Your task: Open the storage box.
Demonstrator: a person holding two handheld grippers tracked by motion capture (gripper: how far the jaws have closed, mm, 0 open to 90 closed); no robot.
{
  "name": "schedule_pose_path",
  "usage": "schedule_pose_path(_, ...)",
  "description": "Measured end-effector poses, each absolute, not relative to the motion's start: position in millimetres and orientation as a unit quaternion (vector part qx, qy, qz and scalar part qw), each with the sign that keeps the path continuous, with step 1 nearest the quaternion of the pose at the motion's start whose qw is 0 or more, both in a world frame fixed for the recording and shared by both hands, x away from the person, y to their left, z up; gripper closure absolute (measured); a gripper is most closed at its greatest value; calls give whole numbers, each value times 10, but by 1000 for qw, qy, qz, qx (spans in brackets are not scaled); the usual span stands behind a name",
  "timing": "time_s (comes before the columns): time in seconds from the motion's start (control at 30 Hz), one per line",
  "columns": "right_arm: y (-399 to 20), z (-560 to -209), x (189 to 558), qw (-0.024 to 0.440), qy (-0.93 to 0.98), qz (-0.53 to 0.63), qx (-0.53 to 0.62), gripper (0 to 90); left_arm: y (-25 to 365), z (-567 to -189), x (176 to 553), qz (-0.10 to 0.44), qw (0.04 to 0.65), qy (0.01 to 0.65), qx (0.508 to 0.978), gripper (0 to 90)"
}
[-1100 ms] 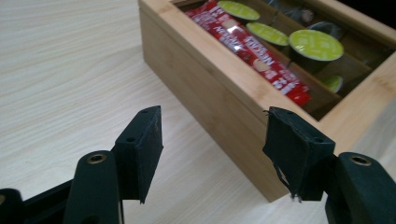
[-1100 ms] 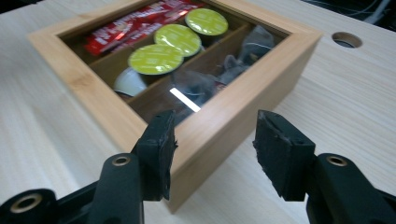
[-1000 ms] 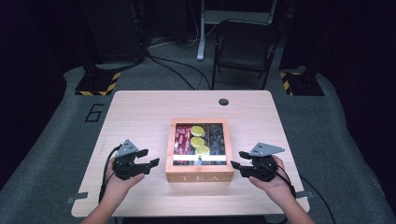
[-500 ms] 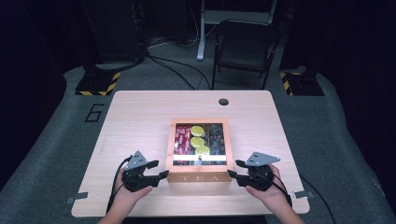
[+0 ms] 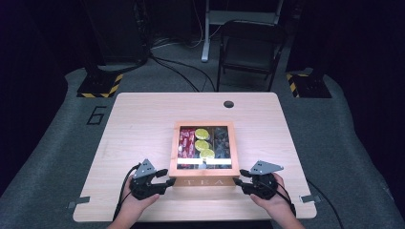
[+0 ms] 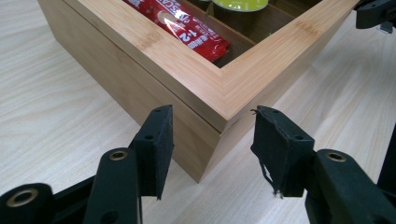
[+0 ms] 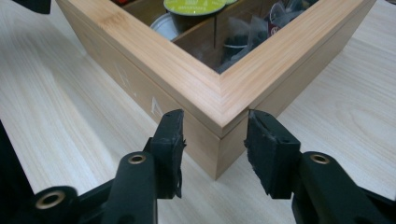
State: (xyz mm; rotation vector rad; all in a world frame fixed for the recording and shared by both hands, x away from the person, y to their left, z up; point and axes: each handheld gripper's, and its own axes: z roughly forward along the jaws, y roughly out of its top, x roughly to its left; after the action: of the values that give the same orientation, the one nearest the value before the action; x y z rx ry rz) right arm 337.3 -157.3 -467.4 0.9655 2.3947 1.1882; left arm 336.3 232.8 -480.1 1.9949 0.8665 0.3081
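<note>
A bamboo tea box marked TEA stands near the table's front middle, its window lid down. Through the lid I see red sachets, yellow-green capsules and dark tea bags. My left gripper straddles the box's front left corner. Its jaws have just been closing, and the right pad stands off the wall. My right gripper straddles the front right corner. Its jaws have also been closing, and its pads sit very near the walls without a clear press.
The light wooden table has a cable hole at its far side. A dark folding chair stands on the floor behind it. Bare tabletop lies left and right of the box. The table's front edge is just under both hands.
Both hands have come in toward the box and sunk lower. The jaws now reach around its two front corners and stand narrower than before.
</note>
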Motion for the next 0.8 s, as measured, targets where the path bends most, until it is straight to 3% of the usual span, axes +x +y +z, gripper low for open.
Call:
schedule_pose_path(0.27, -1578, -4704, 3387, 150, 834, 407, 342, 649, 2303, -4831, 3364, 124, 444, 351, 815, 572)
schedule_pose_path(0.8, -1575, -4710, 3396, 153, 836, 406, 336, 649, 2283, -4811, 3351, 133, 431, 348, 822, 577)
